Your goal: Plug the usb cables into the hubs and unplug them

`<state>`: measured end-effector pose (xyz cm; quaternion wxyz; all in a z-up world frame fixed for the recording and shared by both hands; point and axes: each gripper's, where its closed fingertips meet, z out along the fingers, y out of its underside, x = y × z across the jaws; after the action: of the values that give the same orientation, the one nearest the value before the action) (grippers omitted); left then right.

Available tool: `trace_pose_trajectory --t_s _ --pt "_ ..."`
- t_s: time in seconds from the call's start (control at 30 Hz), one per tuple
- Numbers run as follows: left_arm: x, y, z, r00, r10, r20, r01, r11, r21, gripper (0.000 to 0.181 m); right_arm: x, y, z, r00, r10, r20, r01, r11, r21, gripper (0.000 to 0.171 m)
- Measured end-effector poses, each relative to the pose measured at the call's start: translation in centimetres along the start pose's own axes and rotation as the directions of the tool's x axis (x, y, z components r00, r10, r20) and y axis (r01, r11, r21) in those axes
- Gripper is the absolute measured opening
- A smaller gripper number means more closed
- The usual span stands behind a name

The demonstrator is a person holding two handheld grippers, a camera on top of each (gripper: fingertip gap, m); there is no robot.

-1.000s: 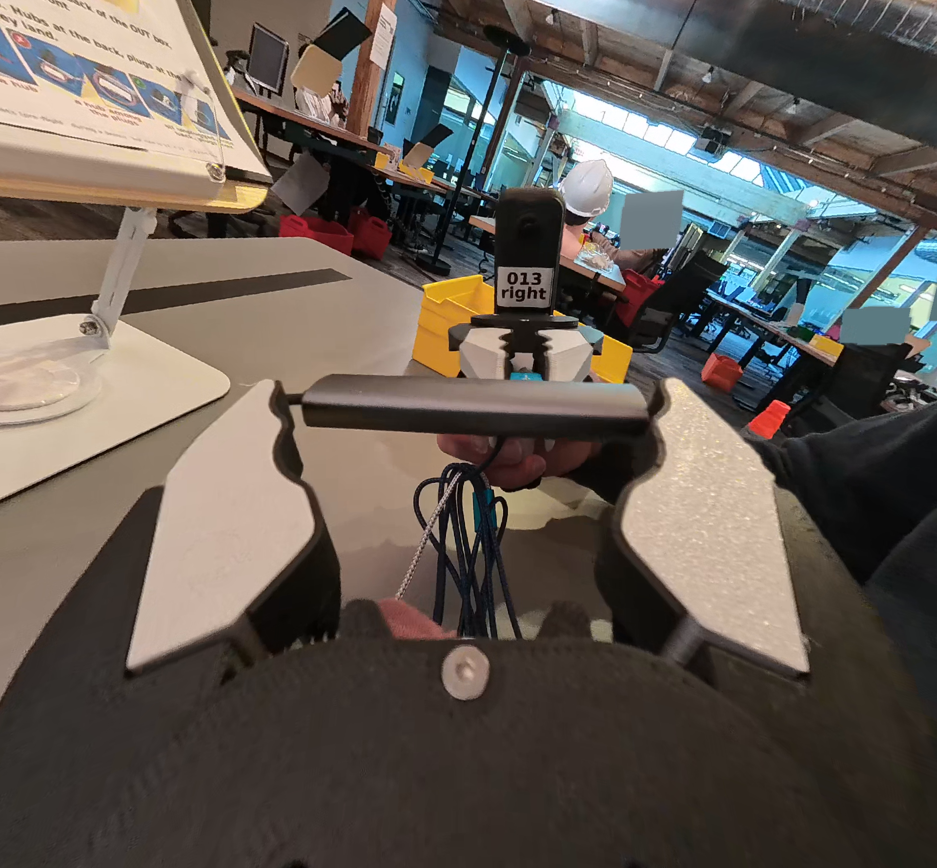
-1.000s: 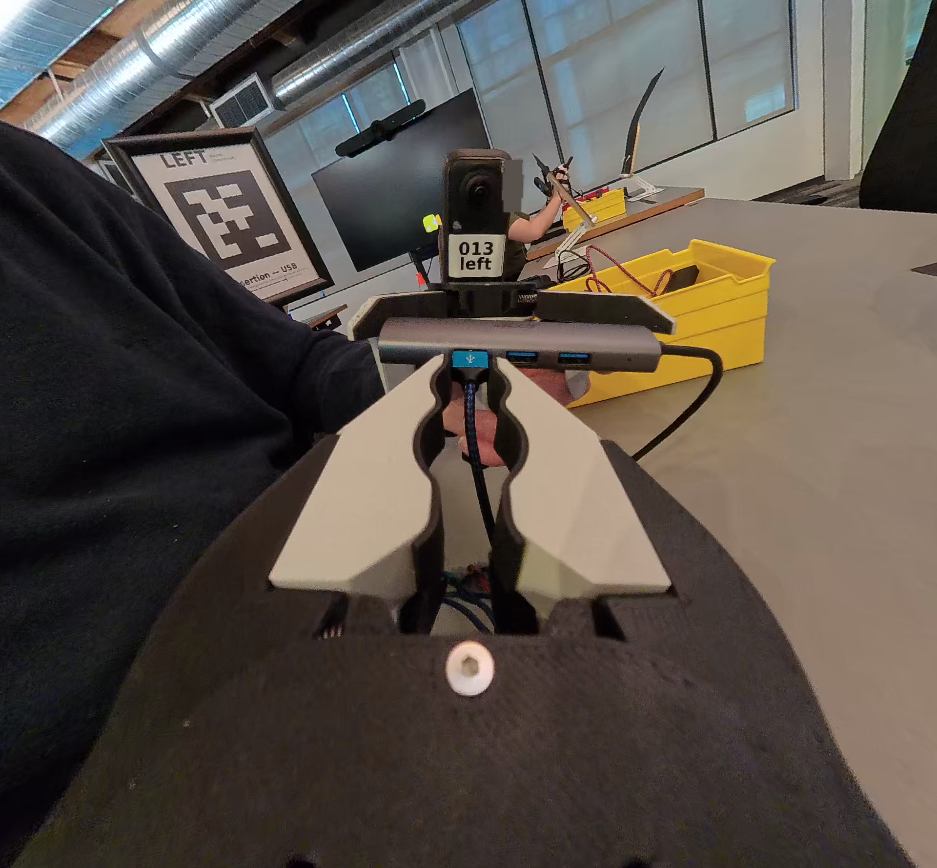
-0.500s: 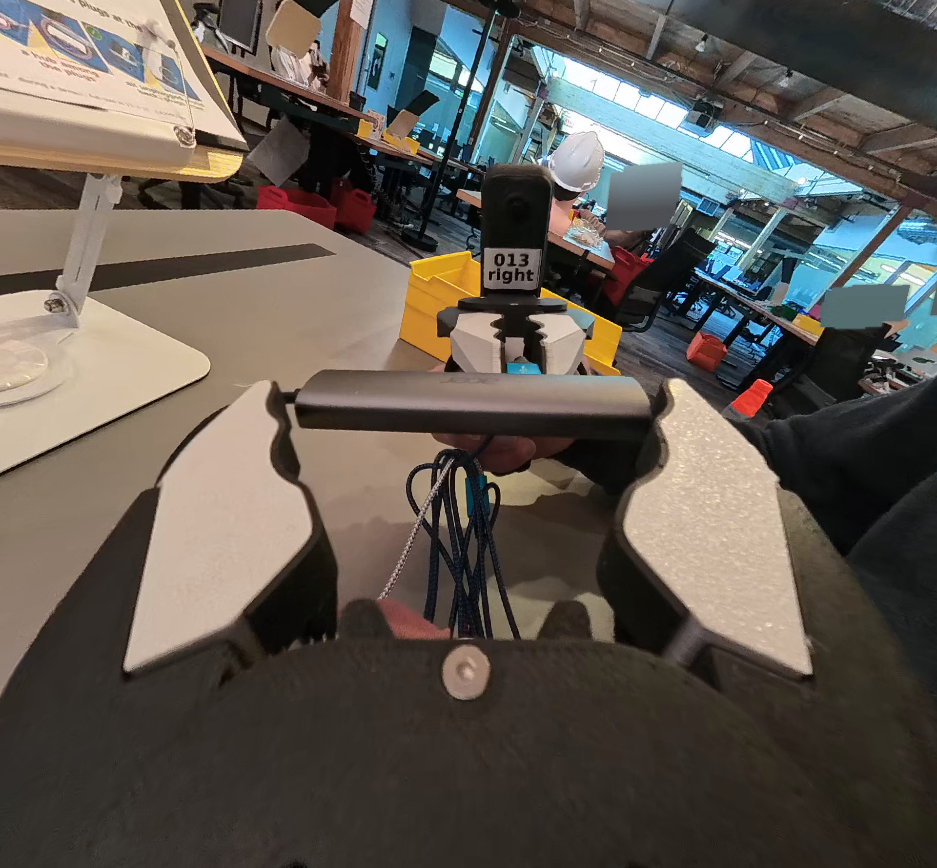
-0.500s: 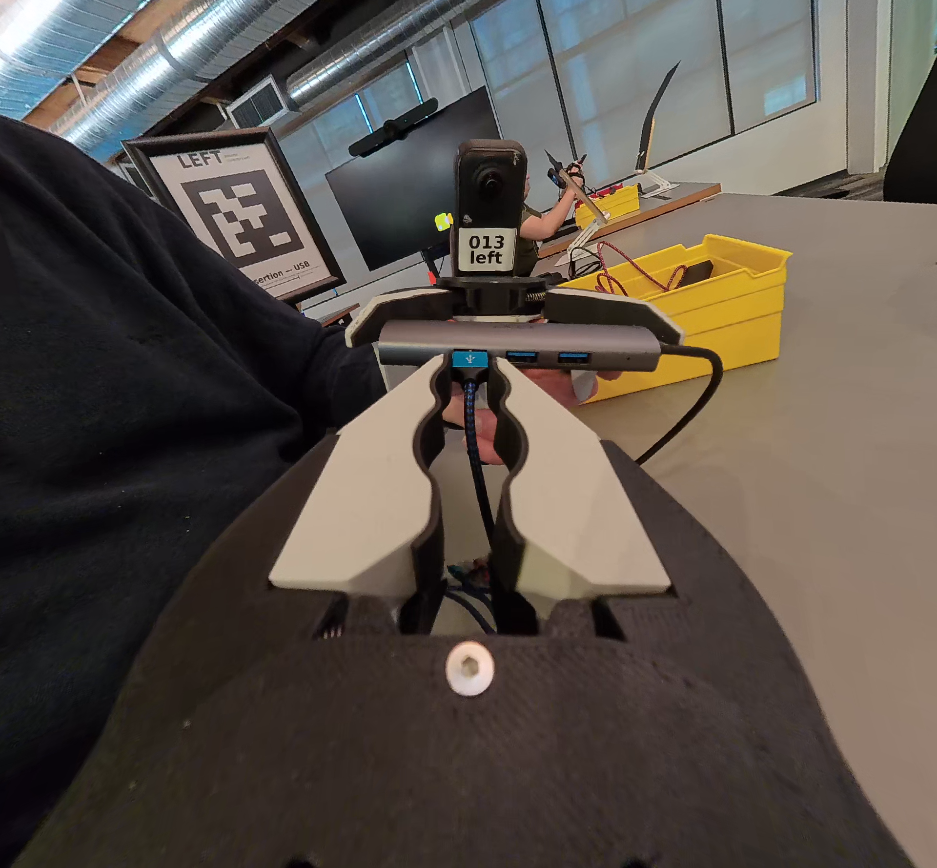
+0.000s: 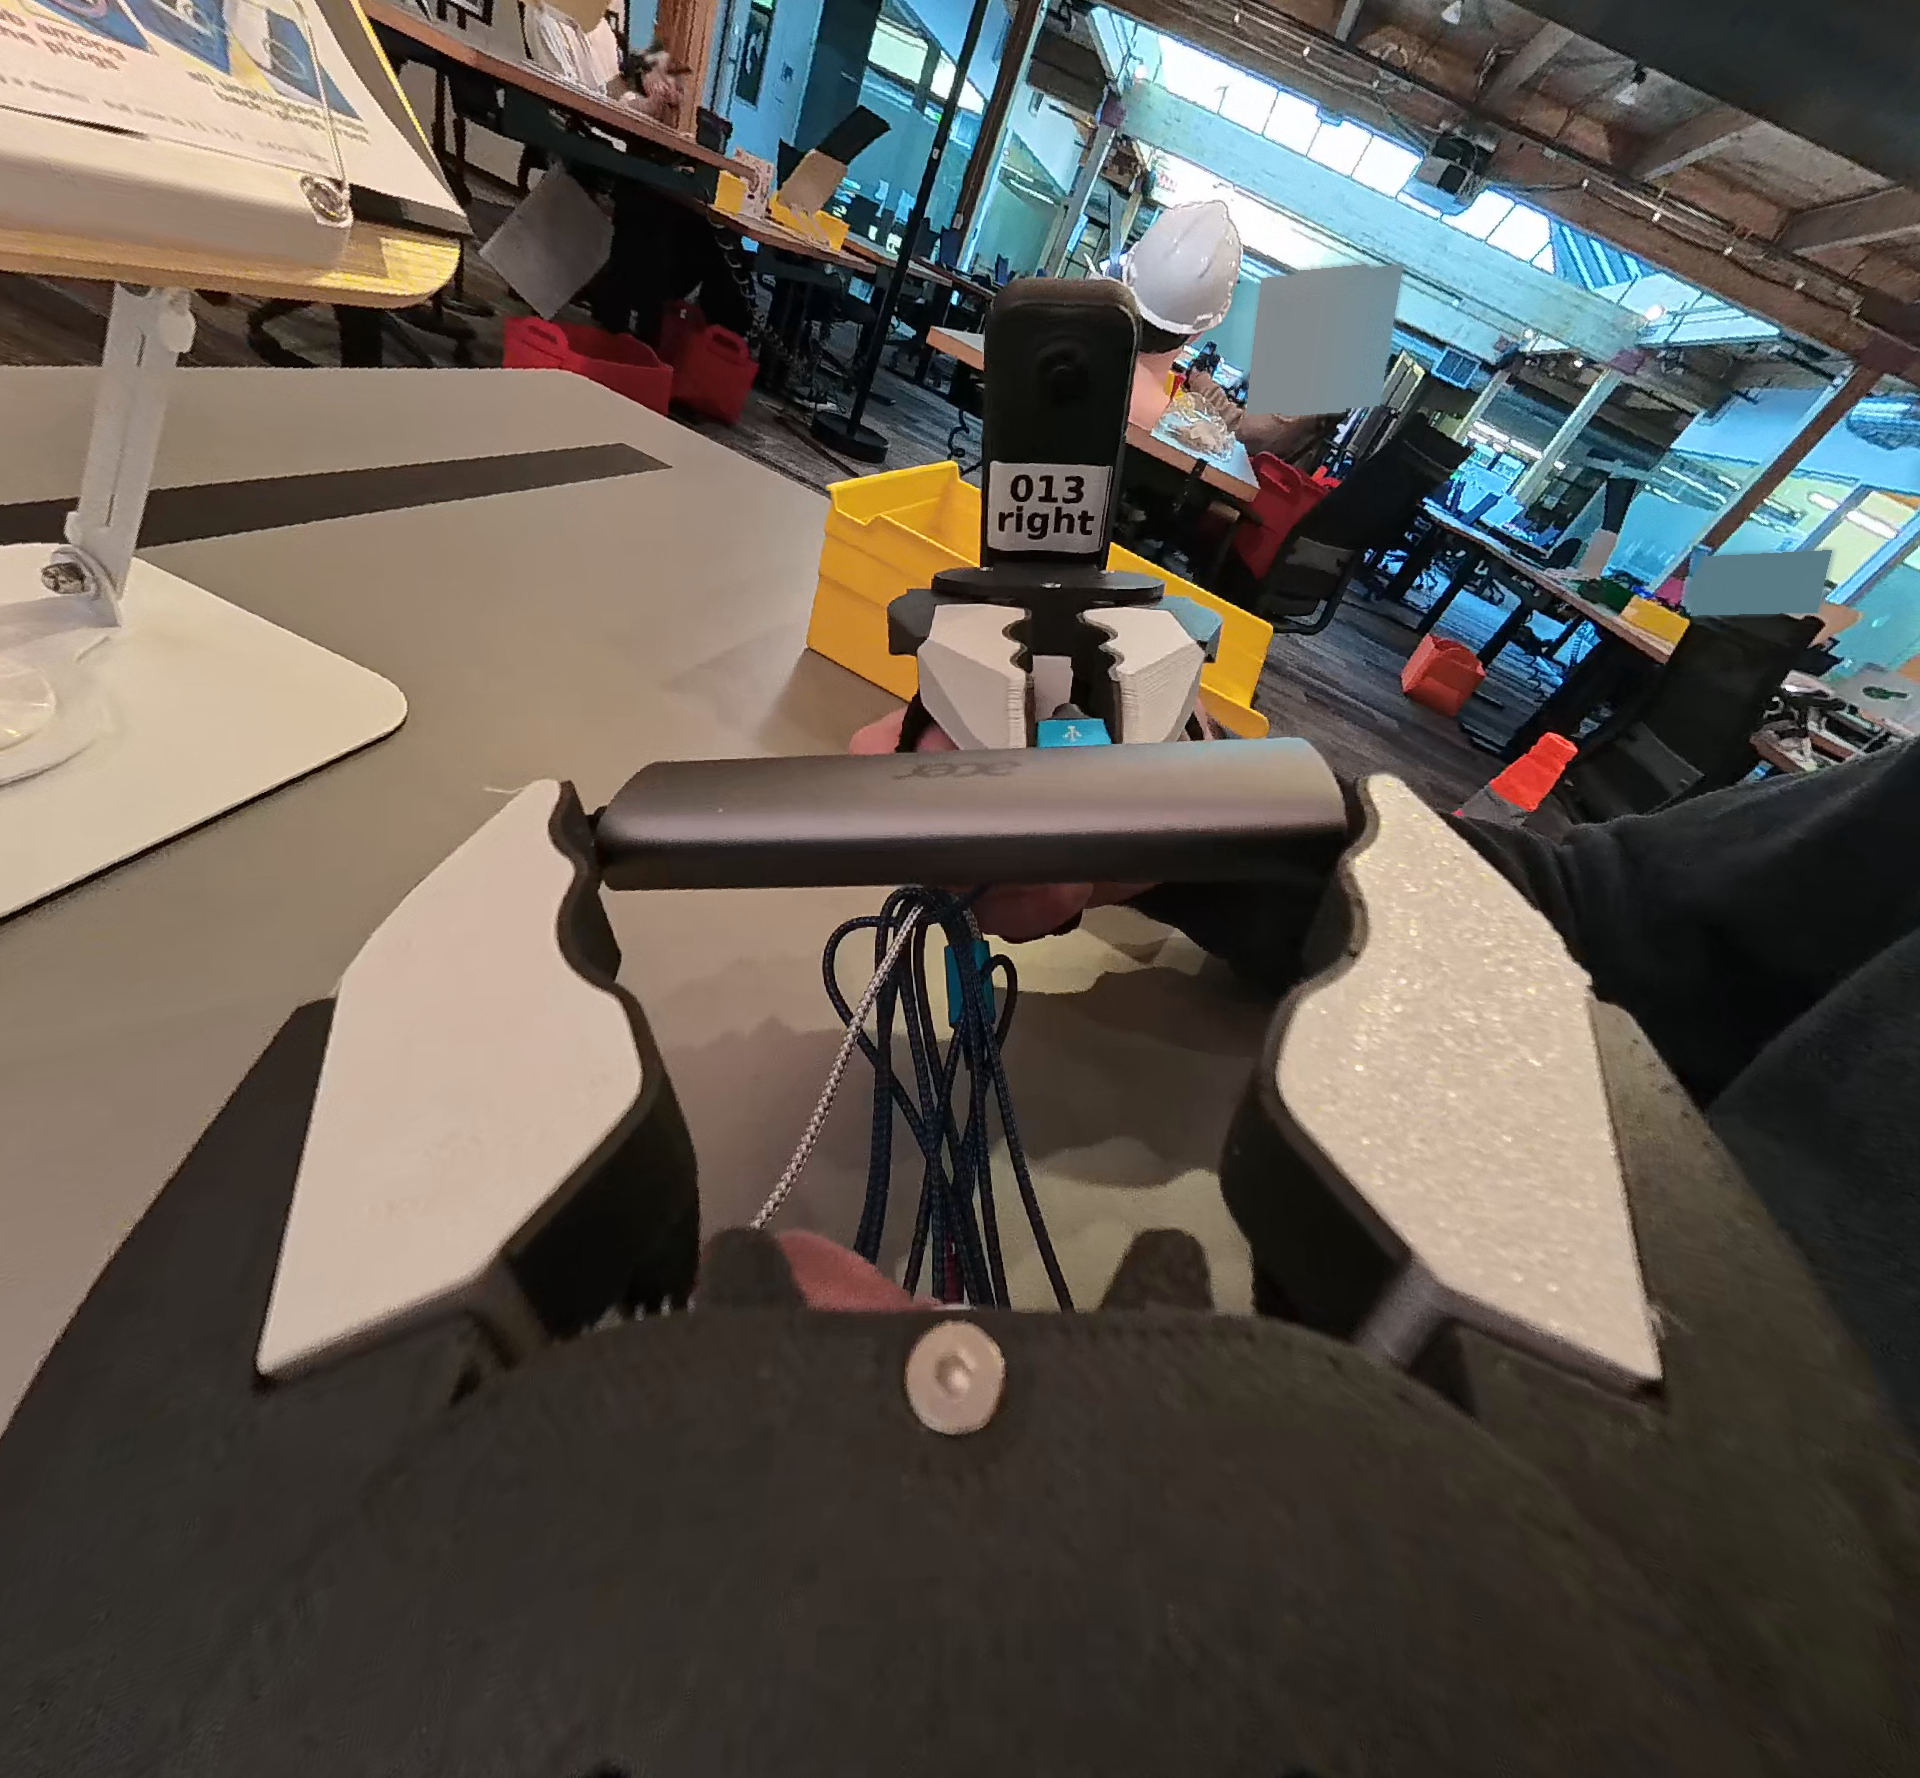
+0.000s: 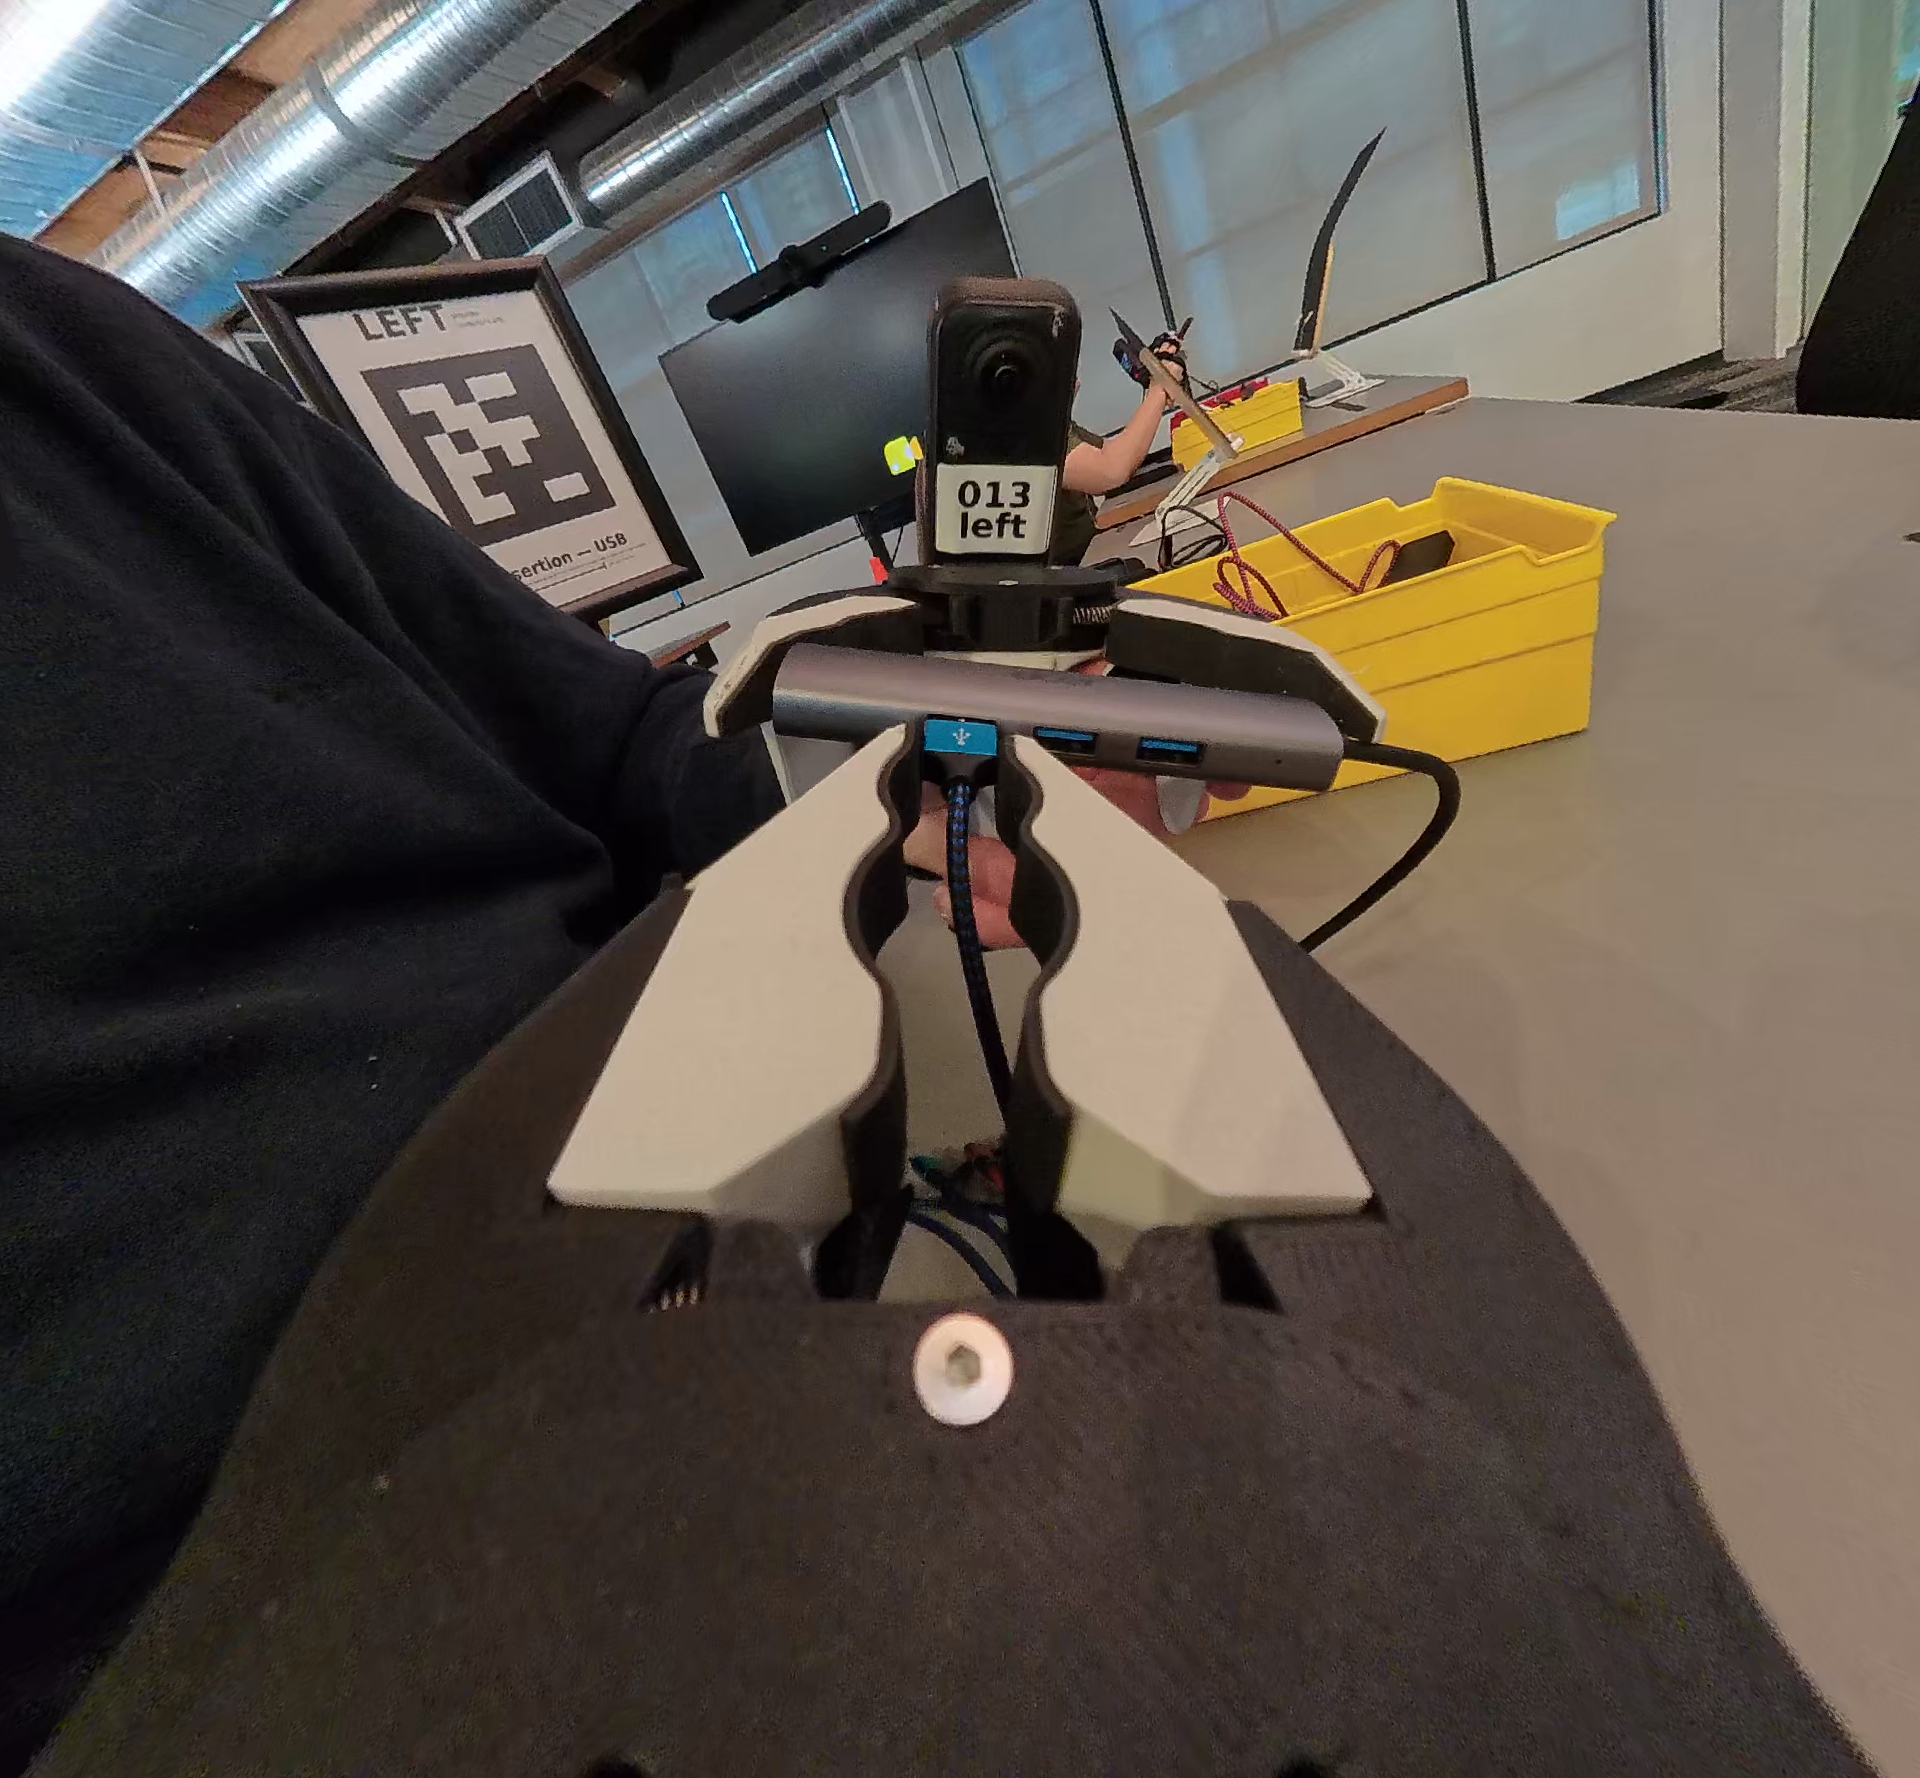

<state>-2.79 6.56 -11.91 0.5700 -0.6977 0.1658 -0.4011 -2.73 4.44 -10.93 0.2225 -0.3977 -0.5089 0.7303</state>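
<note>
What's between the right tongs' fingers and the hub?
Only the blue USB plug, pinched by the right tongs and seated in the hub; right wrist view.

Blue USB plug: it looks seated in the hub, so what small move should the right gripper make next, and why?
Probably pull straight back to unplug. The right gripper is shut on the blue USB plug, which sits in the end port of the hub; the left gripper clamps the hub's ends, bracing it. Two neighbouring ports are empty.
</note>
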Motion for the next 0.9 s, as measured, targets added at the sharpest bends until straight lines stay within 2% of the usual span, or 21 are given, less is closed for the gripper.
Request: trace_pose_trajectory --t_s 0.37,0.53,0.67,0.9 --pt "-0.2 -1.3 -0.2 0.999 -0.011 0.051 0.006 0.996 0.093 0.128 0.2 -0.8 0.2 0.999 -0.009 -0.032 0.011 0.998 0.055 0.012" --pt "-0.1 -1.7 -0.2 0.998 -0.004 0.06 -0.002 0.994 0.112 0.128 0.3 -0.6 -0.1 1.0 0.015 -0.023 -0.013 0.996 0.084 0.018" --pt "0.1 -2.0 -0.2 0.998 -0.007 0.054 -0.001 0.991 0.132 0.128 -0.1 -0.7 0.0 1.0 0.0 -0.004 0.001 0.992 0.127 0.011" --pt "0.2 -2.2 -0.4 0.999 -0.016 0.048 0.007 0.986 0.169 0.128 -0.3 -0.9 0.2 1.0 0.004 0.016 -0.006 0.987 0.163 0.012"
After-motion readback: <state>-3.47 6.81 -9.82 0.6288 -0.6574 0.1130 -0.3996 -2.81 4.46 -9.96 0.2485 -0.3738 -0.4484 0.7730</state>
